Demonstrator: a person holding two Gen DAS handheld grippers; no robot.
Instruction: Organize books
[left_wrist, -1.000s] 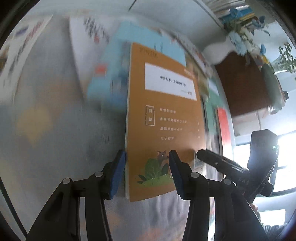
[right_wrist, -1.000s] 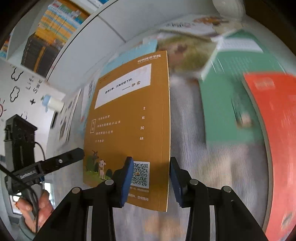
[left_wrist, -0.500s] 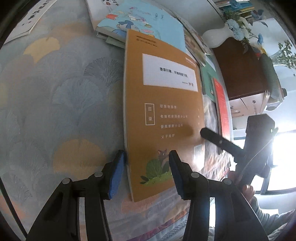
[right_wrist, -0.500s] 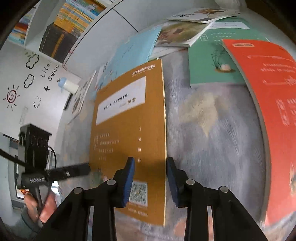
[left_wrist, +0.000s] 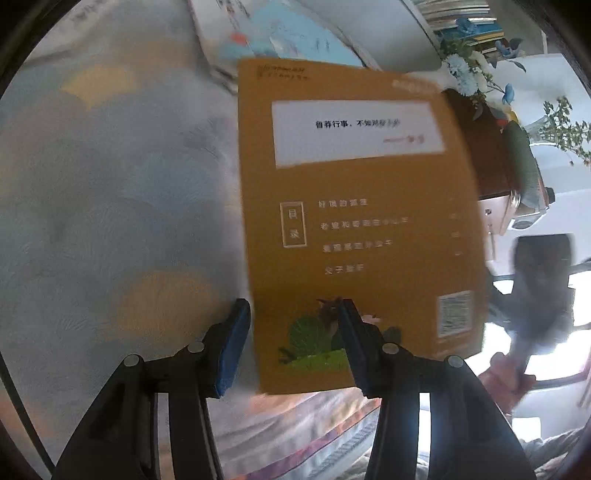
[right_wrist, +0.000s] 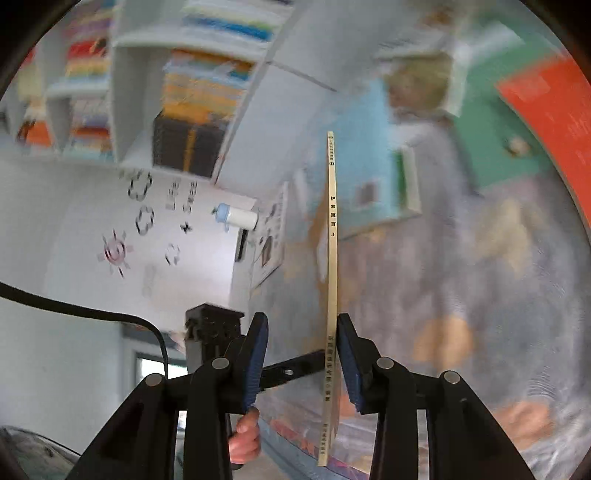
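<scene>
Right now you hold a thin orange book (left_wrist: 354, 221) off the patterned bedspread (left_wrist: 110, 203), likely so it can join the others. Your left gripper (left_wrist: 291, 343) frames its lower corner, one pad over the cover and one at its edge; whether the jaws truly pinch it, I cannot tell. Your right gripper (right_wrist: 299, 360) meets the pale spine edge-on, jaws spread with the spine against the right pad and a gap at the other.

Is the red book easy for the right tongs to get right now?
Probably not. The right tongs have the thin orange book standing edge-on between their tips, so they look busy. The red book lies bare on the patterned cloth off to the right, nothing covering it.
</scene>
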